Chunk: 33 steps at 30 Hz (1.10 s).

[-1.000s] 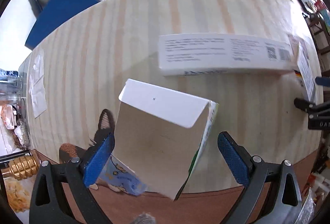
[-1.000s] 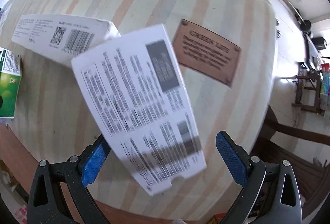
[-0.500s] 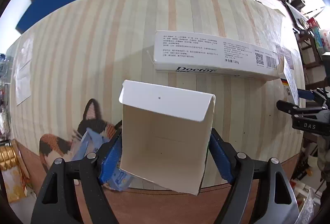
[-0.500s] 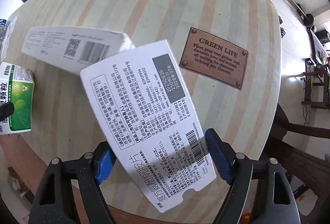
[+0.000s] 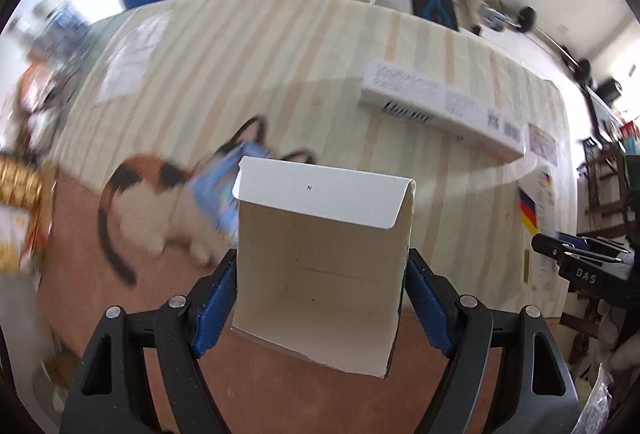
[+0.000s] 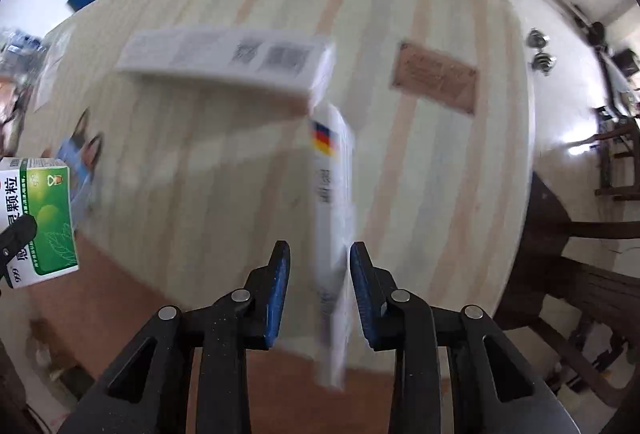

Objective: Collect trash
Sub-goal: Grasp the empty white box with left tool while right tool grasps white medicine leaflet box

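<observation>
Two light cardboard cartons are already held: the left claw point(image 5: 320, 298) pinches an opened box point(image 5: 320, 266) by its side walls, the right claw point(image 6: 318, 290) a thin flattened box point(image 6: 332, 218) edgewise (both crush easily). Beyond them, a long white carton point(image 5: 440, 106) lies on the striped desk point(image 5: 240, 74); grip its narrow sides.

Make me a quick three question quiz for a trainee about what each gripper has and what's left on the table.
1. True or false: the left gripper is shut on the green box.
2. What does the right gripper hold? A) flat white carton B) bottle C) nothing
3. Fill in: the long white box lies on the ___ tablecloth.

Key: 1 true; 2 A; 3 striped.
</observation>
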### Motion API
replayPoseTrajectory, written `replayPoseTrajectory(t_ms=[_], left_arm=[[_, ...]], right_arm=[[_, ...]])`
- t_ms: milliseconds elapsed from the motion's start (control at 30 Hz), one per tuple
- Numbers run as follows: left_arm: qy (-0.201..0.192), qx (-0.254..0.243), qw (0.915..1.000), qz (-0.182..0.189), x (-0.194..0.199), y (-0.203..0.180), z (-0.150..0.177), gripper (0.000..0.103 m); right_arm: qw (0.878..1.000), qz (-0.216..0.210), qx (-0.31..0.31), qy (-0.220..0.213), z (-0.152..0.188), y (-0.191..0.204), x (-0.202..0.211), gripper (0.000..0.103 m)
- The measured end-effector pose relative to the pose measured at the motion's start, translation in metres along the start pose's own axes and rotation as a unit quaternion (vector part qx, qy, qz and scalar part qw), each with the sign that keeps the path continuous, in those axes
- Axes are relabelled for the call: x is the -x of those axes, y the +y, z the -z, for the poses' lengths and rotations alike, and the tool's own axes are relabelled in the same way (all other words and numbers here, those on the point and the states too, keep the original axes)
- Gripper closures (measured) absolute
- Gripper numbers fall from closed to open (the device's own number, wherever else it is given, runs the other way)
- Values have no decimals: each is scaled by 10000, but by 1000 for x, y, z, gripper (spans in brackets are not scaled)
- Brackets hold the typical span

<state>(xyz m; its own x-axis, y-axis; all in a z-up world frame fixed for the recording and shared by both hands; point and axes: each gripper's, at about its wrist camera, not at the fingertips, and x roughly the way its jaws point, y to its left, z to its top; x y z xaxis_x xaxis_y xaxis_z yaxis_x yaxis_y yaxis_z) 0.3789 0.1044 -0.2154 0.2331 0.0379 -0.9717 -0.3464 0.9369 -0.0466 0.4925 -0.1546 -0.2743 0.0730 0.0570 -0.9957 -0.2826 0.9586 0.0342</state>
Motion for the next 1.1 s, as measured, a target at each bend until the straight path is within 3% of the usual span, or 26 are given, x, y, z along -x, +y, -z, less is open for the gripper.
replayPoseTrajectory(t_ms=[33,67,133,267,333,500,600,633,700,767,867,933,967,1100], left_arm=[[-21,89,9999,-75,2,4,9,25],[-29,177,9997,-193,4,6,20,25],[-28,355,9989,-316,2,9,33,25],[177,726,9967,-317,-16,13,53,25],[241,835,9950,-485,-25,16,58,25],[277,1053,9911,-760,-34,23,61,25],[250,1081,9903,-837,-34,27,61,25],[232,1090,9901,-848,-35,28,62,25],[216,1131,9897,-848,-34,32,62,25],[189,1205,9890,-838,-32,36,63,25],[166,1274,9883,-817,-30,39,65,25],[170,1316,9879,-806,-30,41,66,25],[170,1347,9875,-798,-29,43,67,25],[126,1451,9860,-814,-24,50,72,25]], right_arm=[[9999,-139,-22,46,6,1,1,58],[9997,-214,-79,70,11,-1,1,38],[9994,-225,-262,-28,19,-9,7,16],[9976,-273,-641,14,18,-25,-2,16],[9978,-262,-613,27,12,-28,-16,16],[9990,-51,-430,103,-2,-6,-46,16],[9990,193,-407,-74,-1,5,-51,15],[9988,245,-403,-121,-1,7,-50,16],[9990,171,-371,-162,0,14,-48,30],[9989,343,-293,-149,-1,24,-47,34],[9990,417,-173,-26,-7,34,-54,27],[9984,462,-85,310,-12,46,-71,19],[9984,502,6,244,-13,51,-69,19],[9981,589,145,141,-13,67,-61,30]])
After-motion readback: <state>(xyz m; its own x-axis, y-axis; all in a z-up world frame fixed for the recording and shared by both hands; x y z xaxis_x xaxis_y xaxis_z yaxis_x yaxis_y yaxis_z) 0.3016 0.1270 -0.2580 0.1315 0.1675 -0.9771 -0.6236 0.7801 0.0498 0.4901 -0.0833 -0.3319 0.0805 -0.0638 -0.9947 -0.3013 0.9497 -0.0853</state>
